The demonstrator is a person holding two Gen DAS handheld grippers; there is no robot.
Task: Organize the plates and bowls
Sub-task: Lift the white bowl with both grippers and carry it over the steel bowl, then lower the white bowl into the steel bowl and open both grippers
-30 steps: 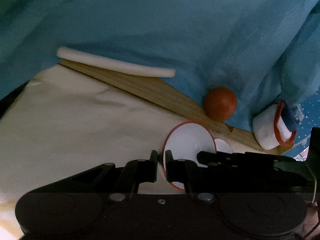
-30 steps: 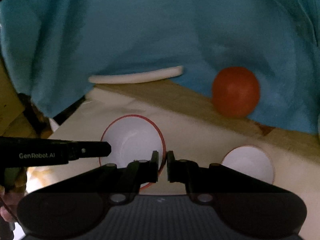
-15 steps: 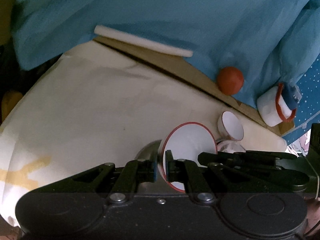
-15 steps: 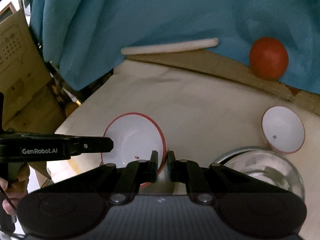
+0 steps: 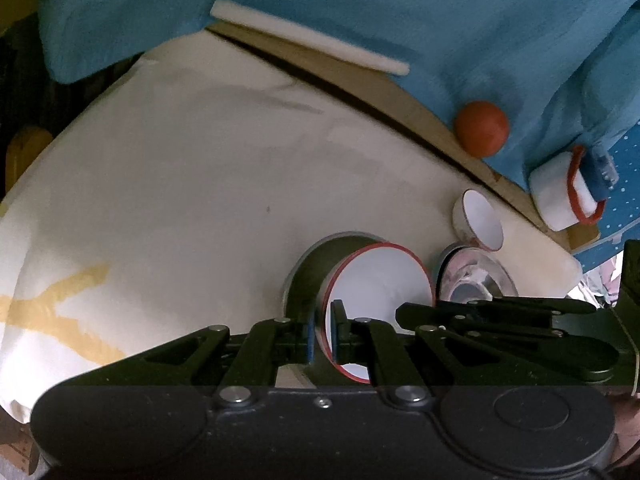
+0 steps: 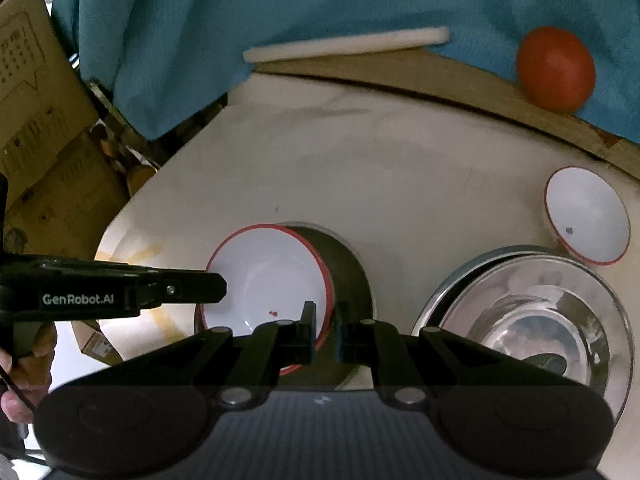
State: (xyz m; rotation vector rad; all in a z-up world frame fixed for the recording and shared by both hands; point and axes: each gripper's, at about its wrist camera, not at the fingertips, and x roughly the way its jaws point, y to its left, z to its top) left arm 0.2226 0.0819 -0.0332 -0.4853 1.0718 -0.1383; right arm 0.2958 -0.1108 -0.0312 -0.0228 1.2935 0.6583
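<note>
A white bowl with a red rim (image 5: 376,284) (image 6: 266,280) is held in the air over the table. My left gripper (image 5: 322,340) is shut on its left rim and my right gripper (image 6: 324,330) is shut on its right rim. Right under it stands a dark metal bowl (image 6: 348,264) (image 5: 316,264). A small white red-rimmed bowl (image 6: 586,216) (image 5: 480,220) sits on the table at the right. A shiny steel bowl (image 6: 532,320) (image 5: 472,280) stands in front of it.
The table has a cream cloth (image 5: 200,160) with a wooden back edge. On that edge lie a red ball (image 6: 554,68), a white foam stick (image 6: 344,46) and a white roll with a red band (image 5: 560,196). Blue cloth hangs behind. Cardboard boxes (image 6: 36,100) stand off the left side.
Both grippers have risen and pulled back with the white bowl. The dark metal bowl below it and the steel bowl at the right have come into view.
</note>
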